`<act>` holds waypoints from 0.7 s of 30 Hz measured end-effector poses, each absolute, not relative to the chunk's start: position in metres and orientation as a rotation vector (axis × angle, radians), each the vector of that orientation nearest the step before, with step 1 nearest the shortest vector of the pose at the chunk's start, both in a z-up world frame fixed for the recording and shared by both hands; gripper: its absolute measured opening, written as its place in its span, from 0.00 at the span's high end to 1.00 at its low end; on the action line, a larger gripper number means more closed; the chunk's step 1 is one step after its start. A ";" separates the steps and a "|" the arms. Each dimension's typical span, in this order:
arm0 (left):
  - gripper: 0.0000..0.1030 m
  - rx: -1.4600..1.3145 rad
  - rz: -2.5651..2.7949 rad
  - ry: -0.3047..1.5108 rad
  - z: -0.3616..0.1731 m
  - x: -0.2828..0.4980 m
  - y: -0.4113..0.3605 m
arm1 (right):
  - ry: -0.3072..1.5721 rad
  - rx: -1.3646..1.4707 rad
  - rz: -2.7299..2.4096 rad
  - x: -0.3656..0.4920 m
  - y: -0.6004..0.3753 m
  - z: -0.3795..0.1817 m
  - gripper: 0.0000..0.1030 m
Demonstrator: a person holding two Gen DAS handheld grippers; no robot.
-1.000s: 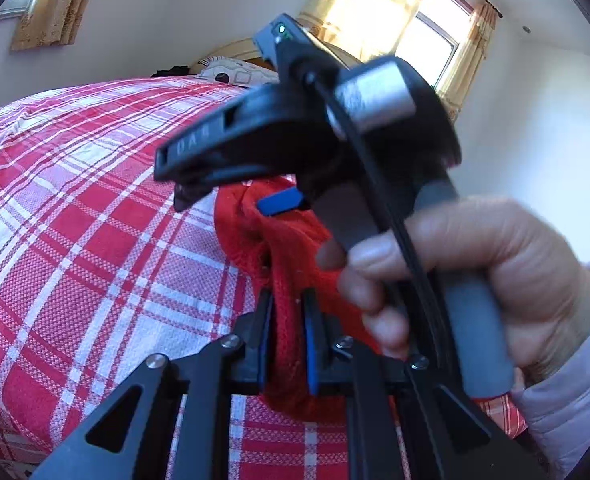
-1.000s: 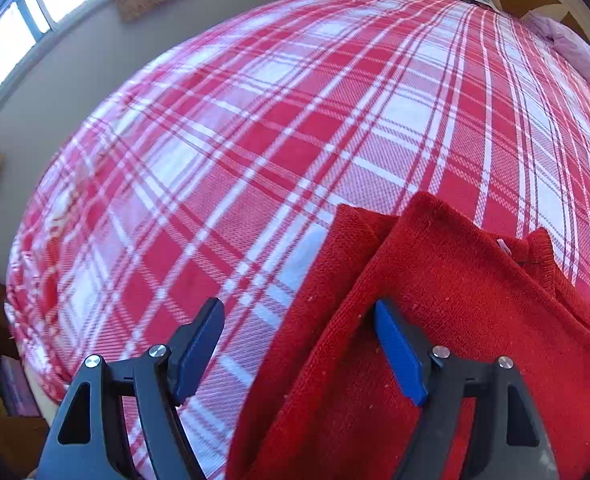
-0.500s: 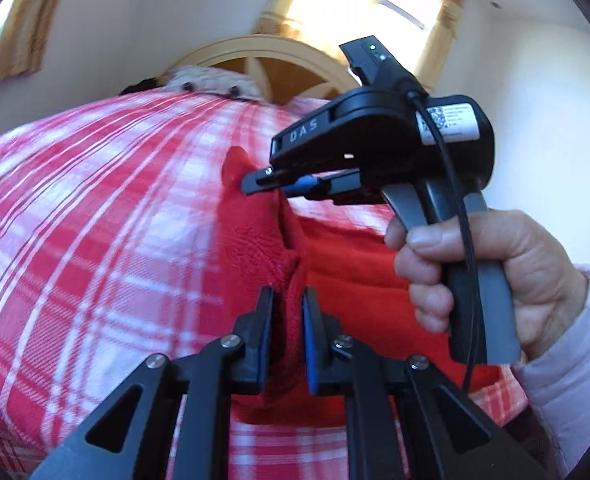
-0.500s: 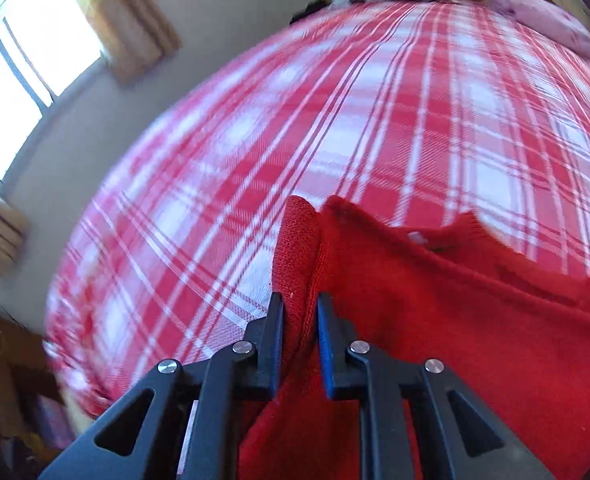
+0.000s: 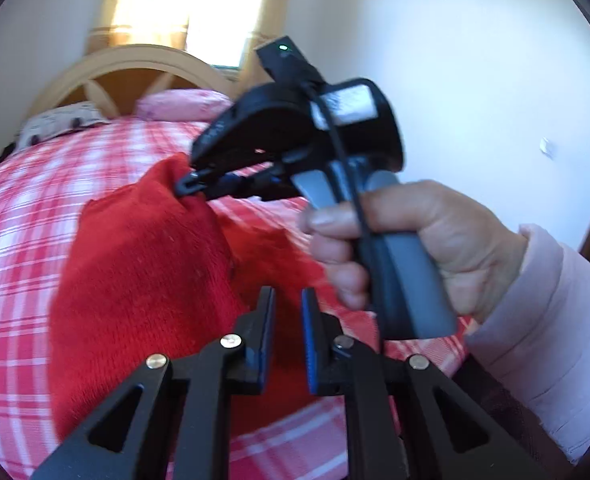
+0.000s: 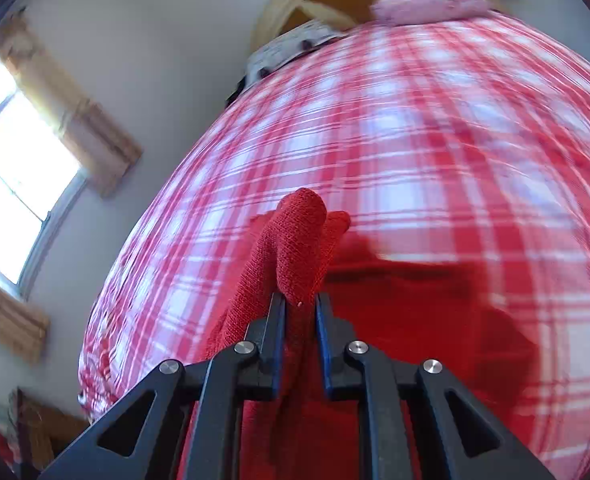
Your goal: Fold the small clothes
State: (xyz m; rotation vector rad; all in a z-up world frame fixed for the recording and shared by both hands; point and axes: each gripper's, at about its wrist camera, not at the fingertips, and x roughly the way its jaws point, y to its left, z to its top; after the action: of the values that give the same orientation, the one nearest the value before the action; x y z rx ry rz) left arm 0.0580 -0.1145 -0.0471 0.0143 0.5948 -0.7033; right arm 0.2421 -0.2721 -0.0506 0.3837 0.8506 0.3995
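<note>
We note on our left gripper [image 5: 287, 308] black fingers with blue inner pads and silver round-head screws at the linkage joints. Our right gripper [image 6: 300, 312] shows the same black frame, triangular cut-outs and silver screws. Its body carries a white label, a green indicator light and a black cable. Our right hand [image 5: 411, 248] shows bare skin and a pale pink sleeve.

A red knitted sweater [image 5: 143, 280] is lying partly on the red-and-white plaid bed [image 5: 23, 240], its coarse knit showing clearly. One edge is being lifted off the bed toward 12 o'clock, bunching into a rounded, folded-over peak [image 6: 299, 240], while the rest is spreading flat toward 3 o'clock. In the left wrist view, the raised flap is hanging down in a broad, slightly blurred sheet at 9 o'clock.
</note>
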 end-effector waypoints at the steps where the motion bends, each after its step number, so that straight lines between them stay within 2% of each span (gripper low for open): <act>1: 0.86 0.029 -0.715 0.601 -0.049 0.058 -0.119 | 0.850 0.396 0.389 0.241 -0.282 -0.054 0.86; 7: 0.89 0.096 -0.749 0.627 -0.063 0.061 -0.149 | 0.865 0.430 0.338 0.240 -0.324 -0.083 0.86; 8: 0.89 0.096 -0.758 0.639 -0.067 0.063 -0.150 | 0.861 0.418 0.322 0.239 -0.326 -0.086 0.88; 9: 0.89 0.091 -0.765 0.652 -0.070 0.065 -0.149 | 0.861 0.403 0.293 0.239 -0.331 -0.089 0.98; 15: 0.89 0.100 -0.805 0.686 -0.073 0.062 -0.141 | 0.877 0.462 0.267 0.232 -0.361 -0.110 0.98; 16: 0.84 0.102 -0.811 0.684 -0.070 0.060 -0.137 | 0.852 0.506 0.274 0.226 -0.367 -0.109 0.98; 18: 0.69 0.107 -0.856 0.694 -0.062 0.056 -0.125 | 0.807 0.598 0.305 0.210 -0.376 -0.103 0.98; 20: 0.36 0.085 -0.868 0.674 -0.052 0.044 -0.111 | 0.784 0.661 0.330 0.194 -0.379 -0.094 0.97; 21: 0.31 0.069 -0.861 0.658 -0.048 0.039 -0.105 | 0.771 0.676 0.351 0.186 -0.374 -0.089 0.96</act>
State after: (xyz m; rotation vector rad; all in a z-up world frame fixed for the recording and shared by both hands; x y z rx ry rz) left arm 0.0386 -0.1048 -0.0478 0.0689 0.6581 -0.8610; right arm 0.1857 -0.3739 -0.0889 0.6759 0.7708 0.3511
